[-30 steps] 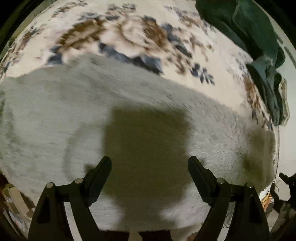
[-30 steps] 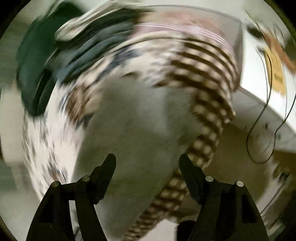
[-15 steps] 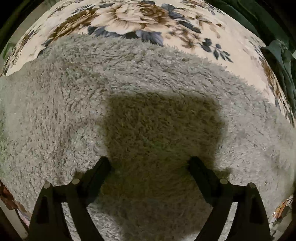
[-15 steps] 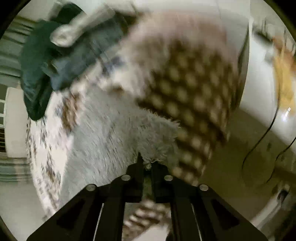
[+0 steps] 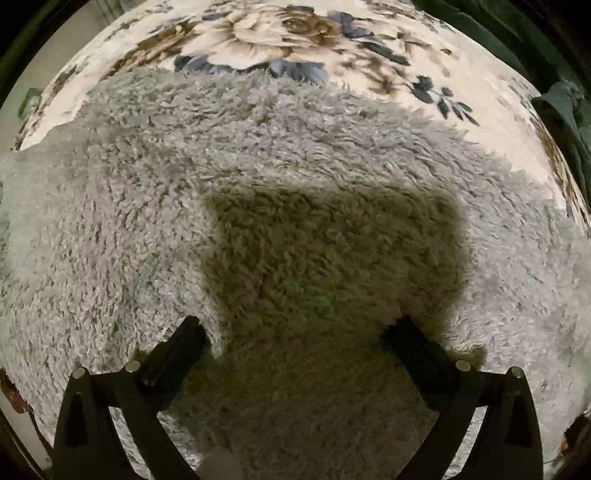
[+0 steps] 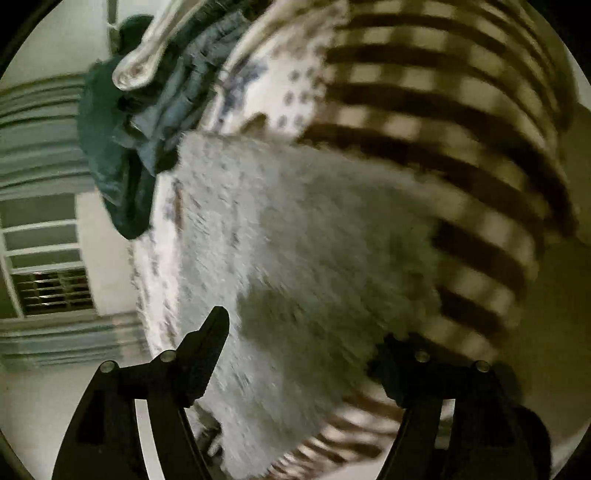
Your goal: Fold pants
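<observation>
Fluffy grey fleece pants (image 5: 258,206) lie spread on a floral bedspread (image 5: 280,33) and fill most of the left wrist view. My left gripper (image 5: 299,332) is open, both fingers pressed down into the pile near the fabric's near edge. The right wrist view is blurred: the same grey pants (image 6: 295,240) lie below my right gripper (image 6: 306,332), which is open and empty just above them.
A dark green garment (image 5: 565,122) lies at the right edge of the bed. In the right wrist view a heap of dark green and blue clothes (image 6: 140,129) sits at the far end. A brown checked blanket (image 6: 461,122) lies to the right. A window with bars (image 6: 44,280) is at left.
My right gripper, shut on the pants' edge half a second ago, has opened and let go. My left gripper has stayed open and sunk lower into the fleece.
</observation>
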Tool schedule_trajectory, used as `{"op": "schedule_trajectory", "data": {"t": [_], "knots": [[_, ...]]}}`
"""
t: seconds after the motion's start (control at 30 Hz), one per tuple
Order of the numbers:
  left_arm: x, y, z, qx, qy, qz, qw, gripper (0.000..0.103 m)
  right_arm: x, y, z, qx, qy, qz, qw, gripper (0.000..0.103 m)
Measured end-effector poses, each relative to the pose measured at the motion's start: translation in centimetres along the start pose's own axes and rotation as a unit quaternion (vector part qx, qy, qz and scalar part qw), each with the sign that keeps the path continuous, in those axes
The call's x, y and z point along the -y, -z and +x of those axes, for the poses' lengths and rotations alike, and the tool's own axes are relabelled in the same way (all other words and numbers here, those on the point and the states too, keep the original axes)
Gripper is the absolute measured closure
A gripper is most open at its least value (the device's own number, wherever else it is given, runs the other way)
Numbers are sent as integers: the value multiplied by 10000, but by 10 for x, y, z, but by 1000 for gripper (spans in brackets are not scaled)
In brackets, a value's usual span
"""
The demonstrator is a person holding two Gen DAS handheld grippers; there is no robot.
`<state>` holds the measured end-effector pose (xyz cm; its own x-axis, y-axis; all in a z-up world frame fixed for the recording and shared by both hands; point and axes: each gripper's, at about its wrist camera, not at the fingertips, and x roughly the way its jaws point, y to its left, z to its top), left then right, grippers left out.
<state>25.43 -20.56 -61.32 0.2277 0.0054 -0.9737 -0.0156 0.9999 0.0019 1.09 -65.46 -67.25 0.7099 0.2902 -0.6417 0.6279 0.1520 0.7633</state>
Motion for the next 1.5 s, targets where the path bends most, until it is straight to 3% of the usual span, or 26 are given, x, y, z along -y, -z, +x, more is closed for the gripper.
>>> {"op": "schedule_trajectory", "data": {"t": [0.03,0.07,0.13,0.33,0.4,0.47,0.5,0.53,0.57,0.6,0.67,0.7,0.73,0.77,0.83,0.97,1.07,1.27,1.4,1.5], "knots": [[0,3,-1,-14,-11,-18,10000,0,0,0,1,145,-230,57,9996,58],[1,3,-2,-63,1,-45,10000,0,2,-2,3,189,-412,195,9988,60],[-9,5,-5,-154,53,-82,9998,0,8,-3,11,179,-571,414,9974,60],[-20,-16,-4,-365,125,-31,9993,0,12,-6,36,28,-711,619,9955,47],[-21,-20,0,-391,151,-36,9991,0,8,-6,25,283,-848,597,9942,69],[-21,-22,1,-393,178,-42,9991,0,8,-7,20,451,-879,651,9930,75],[-23,-23,0,-384,182,-42,9991,0,6,-9,24,429,-843,645,9934,73],[-28,-19,-4,-361,181,-38,9992,0,5,-9,30,349,-687,607,9952,57],[-31,-17,-4,-317,163,-35,9994,0,5,-9,37,227,-584,596,9963,32],[-36,-11,-9,-262,129,-25,9996,0,5,-10,49,48,-728,641,9953,28],[-33,-3,-12,-227,63,-22,9997,0,-3,-14,58,43,-630,601,9962,29],[-34,-4,-12,-283,64,-25,9996,0,-9,-16,58,123,-632,558,9964,34],[-32,-3,-14,-322,89,-34,9994,0,-15,-16,56,212,-585,497,9968,63],[-33,-5,-18,-332,145,-75,9993,0,-24,-17,54,256,-451,390,9979,79],[-37,-6,-33,-147,322,-223,9991,0,-44,-13,43,460,-220,45,9987,80],[-44,-8,-69,207,298,-243,9990,0,-99,4,28,650,93,-646,9957,80],[-57,-8,-98,380,405,-307,9980,0,-150,29,18,716,199,-1304,9887,80],[-104,-4,-140,654,432,-494,9957,0,-247,119,30,662,512,-2710,9589,80],[-156,6,-155,731,382,-801,9934,0,-284,202,82,50,732,-3607,9298,80],[-195,15,-153,632,337,-1038,9920,0,-294,271,137,-469,946,-4258,8987,80]]}}
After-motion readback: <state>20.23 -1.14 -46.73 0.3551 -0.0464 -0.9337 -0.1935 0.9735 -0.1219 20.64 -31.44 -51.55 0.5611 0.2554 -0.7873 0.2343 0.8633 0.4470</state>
